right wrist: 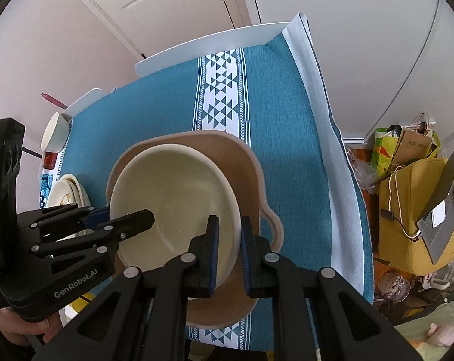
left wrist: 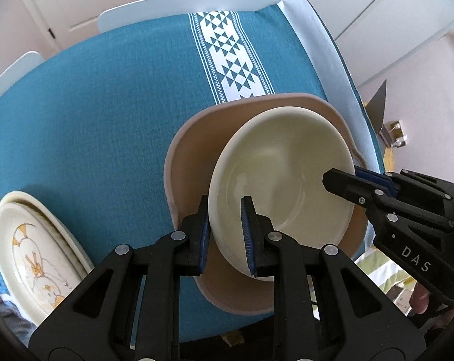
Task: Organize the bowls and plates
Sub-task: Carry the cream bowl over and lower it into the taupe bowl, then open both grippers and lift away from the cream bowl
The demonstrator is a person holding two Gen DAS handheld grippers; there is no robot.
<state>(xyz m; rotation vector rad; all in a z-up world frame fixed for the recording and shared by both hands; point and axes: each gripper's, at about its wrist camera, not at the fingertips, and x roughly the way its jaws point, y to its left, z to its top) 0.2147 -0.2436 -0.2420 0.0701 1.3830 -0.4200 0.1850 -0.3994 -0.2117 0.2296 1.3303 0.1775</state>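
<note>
A cream bowl is held over a wide tan dish on the teal tablecloth. My left gripper is shut on the bowl's near left rim, one finger inside and one outside. My right gripper is shut on the bowl's right rim the same way. Each gripper shows in the other's view, the right one and the left one. A stack of cream plates with a cartoon print lies at the table's left edge.
The teal cloth has a white patterned stripe down its middle. A white cup stands at the far left corner. White chairs stand behind the table. Bags and a laptop sit on the floor to the right.
</note>
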